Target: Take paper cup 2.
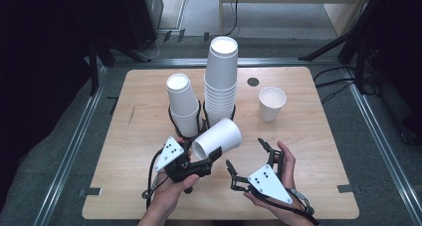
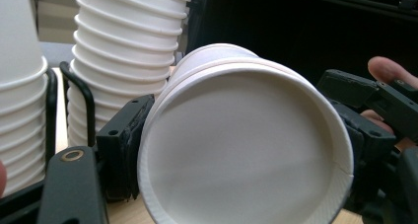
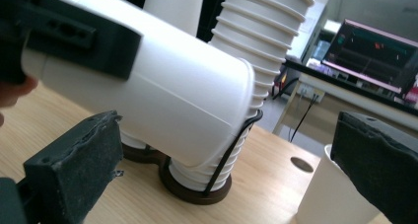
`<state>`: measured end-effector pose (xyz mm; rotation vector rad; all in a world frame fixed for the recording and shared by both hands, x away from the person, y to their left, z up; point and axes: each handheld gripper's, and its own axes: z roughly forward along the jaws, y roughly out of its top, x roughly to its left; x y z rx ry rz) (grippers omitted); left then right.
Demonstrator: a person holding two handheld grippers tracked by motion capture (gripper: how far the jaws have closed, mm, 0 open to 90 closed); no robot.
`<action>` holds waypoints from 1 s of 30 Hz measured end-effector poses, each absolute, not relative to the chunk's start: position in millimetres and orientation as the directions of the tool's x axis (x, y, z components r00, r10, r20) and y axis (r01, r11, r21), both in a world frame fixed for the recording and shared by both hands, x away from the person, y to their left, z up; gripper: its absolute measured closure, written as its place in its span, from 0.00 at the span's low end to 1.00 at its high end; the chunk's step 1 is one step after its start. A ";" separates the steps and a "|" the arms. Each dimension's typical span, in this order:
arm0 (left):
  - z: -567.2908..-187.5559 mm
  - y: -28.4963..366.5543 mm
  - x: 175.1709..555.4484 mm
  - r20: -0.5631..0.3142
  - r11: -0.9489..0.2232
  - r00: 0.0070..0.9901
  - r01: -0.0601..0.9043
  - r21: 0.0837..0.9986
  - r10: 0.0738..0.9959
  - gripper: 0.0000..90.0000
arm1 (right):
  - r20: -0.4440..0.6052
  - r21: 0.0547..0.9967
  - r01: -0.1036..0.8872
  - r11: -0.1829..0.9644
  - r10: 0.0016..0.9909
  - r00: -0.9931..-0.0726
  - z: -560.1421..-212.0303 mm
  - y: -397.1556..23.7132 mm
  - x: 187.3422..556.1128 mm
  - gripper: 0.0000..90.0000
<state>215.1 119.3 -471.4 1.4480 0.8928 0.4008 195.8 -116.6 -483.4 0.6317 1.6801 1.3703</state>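
A white paper cup (image 1: pixel 219 138) lies on its side in the air, mouth toward the person, with my left gripper (image 1: pixel 199 161) shut on it near the rim. In the left gripper view the cup's open mouth (image 2: pixel 246 150) sits between the two black jaws. My right gripper (image 1: pixel 247 156) stands open just right of the cup, and nothing is between its fingers. In the right gripper view the cup (image 3: pixel 162 86) crosses in front, above and beyond the right gripper's (image 3: pixel 226 174) wide-apart jaws, with a left gripper pad (image 3: pixel 74 36) pressed on it.
Two stacks of white cups stand in a black wire holder (image 1: pixel 201 117): a short stack (image 1: pixel 181 106) and a tall stack (image 1: pixel 221 81). A single upright cup (image 1: pixel 271 103) stands to the right. A dark round hole (image 1: pixel 253 81) marks the wooden table (image 1: pixel 318 151). Screens (image 3: pixel 374 51) sit beyond the table.
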 end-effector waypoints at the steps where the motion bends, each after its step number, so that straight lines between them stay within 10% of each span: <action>1: -472.2 119.5 213.4 -0.284 0.140 0.627 0.269 0.953 0.725 0.24 | -0.273 0.961 -0.114 0.251 0.818 -0.507 -482.7 -117.7 194.3 0.00; 15: -473.4 122.2 208.7 -0.303 0.261 0.637 0.161 0.952 0.709 0.24 | 0.154 0.988 0.096 -0.122 0.845 -0.511 -459.2 -136.3 191.7 0.00; 30: -481.9 114.7 207.4 -0.314 0.305 0.666 0.135 0.943 0.676 0.24 | 0.620 0.784 0.360 -0.506 0.652 -0.436 -464.5 -136.1 198.5 0.00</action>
